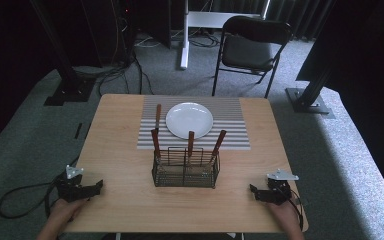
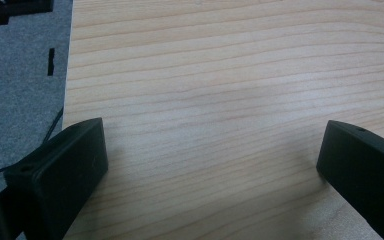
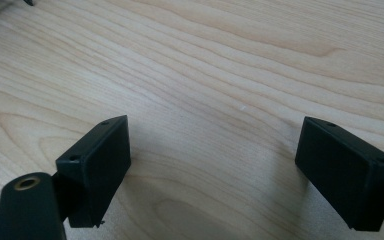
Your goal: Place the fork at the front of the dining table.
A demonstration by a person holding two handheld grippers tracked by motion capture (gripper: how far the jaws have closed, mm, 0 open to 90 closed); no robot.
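Where the high view looks down on the wooden table (image 1: 115,150), a black wire basket (image 1: 185,169) stands near the middle, a little toward the near edge. It is a low rectangular cage of thin wire with an open top. Three utensils with brown wooden handles stand in it, tilted: one at its left end (image 1: 155,141), one in the middle (image 1: 190,142), one at its right end (image 1: 219,142). Their working ends are hidden inside the basket, so I cannot tell which kind each is. Just beyond the basket lies one striped placemat (image 1: 230,120) of grey and white bands. On it sits one round white plate (image 1: 189,120), and one more brown-handled utensil (image 1: 157,116) lies flat on the mat just left of the plate. That makes four utensils counted. The left gripper (image 1: 98,187) rests at the near left edge of the table, held by a hand (image 1: 65,210); the right gripper (image 1: 253,192) rests at the near right, held by the other hand (image 1: 282,212). Both are well apart from the basket. One black folding chair (image 1: 252,47) stands on the grey carpet (image 1: 20,150) beyond the far edge.

Seen in the left gripper view, the left gripper (image 2: 212,160) has its two black jaws spread wide over bare wood grain, with nothing between them; the table edge and carpet show at the left.

Seen in the right gripper view, the right gripper (image 3: 212,165) likewise has its two jaws spread wide apart above bare wood, holding nothing.
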